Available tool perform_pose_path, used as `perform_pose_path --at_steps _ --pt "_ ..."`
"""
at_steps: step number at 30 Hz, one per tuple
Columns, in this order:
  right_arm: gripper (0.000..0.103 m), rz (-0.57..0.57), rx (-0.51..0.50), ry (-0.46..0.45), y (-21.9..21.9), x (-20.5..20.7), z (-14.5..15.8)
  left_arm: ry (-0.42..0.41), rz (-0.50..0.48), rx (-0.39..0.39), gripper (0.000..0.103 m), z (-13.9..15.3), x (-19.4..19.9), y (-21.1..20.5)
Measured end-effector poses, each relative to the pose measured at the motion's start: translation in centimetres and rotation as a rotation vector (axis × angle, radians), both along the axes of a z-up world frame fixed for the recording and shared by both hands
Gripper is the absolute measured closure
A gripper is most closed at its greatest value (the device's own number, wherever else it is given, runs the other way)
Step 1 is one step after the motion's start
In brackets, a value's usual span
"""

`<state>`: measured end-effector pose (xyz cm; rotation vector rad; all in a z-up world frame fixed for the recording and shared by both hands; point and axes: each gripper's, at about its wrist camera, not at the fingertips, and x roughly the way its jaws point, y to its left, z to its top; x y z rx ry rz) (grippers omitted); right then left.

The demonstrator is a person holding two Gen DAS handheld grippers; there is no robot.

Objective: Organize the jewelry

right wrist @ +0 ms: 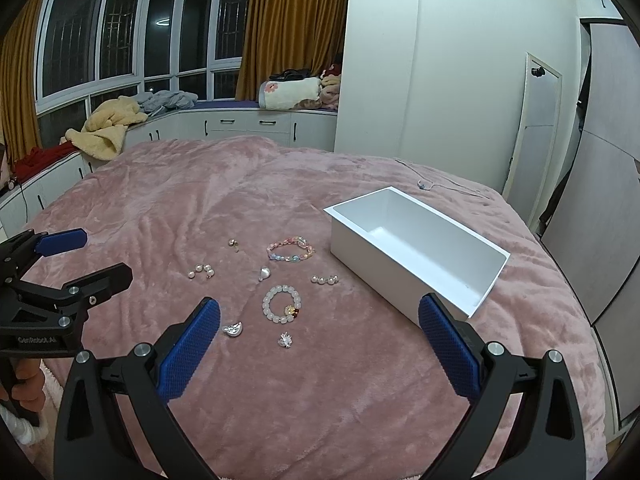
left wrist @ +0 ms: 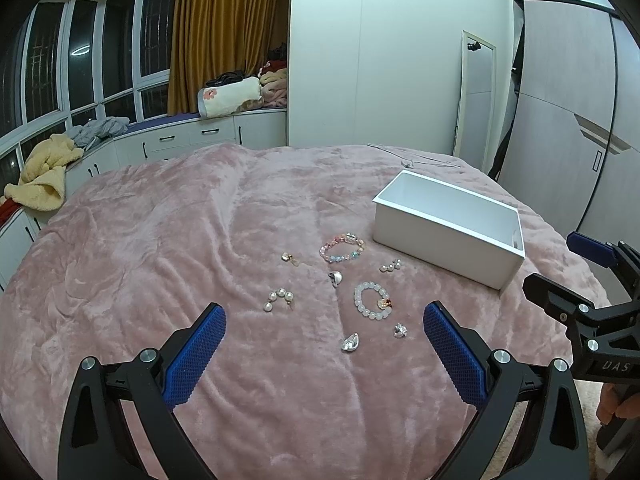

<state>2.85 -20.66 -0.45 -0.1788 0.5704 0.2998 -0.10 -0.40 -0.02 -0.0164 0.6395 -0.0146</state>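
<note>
Several pieces of jewelry lie loose on a pink blanket. A white bead bracelet is nearest, with a pastel bead bracelet behind it. Pearl pieces lie left, a pearl earring right, and small silver charms in front. An empty white box stands at the right. My left gripper hovers open, short of the charms. My right gripper is open too, with nothing between its fingers.
The pink blanket covers the whole bed. A thin chain lies beyond the box near the far edge. White cabinets with piled clothes run under the windows. A wardrobe stands at the right.
</note>
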Motion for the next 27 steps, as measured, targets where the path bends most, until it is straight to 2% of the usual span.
perform_pose_path --at_steps 27 --pt "0.005 -0.007 -0.003 -0.003 -0.04 0.2 0.12 -0.003 0.008 -0.005 0.003 0.2 0.33 0.48"
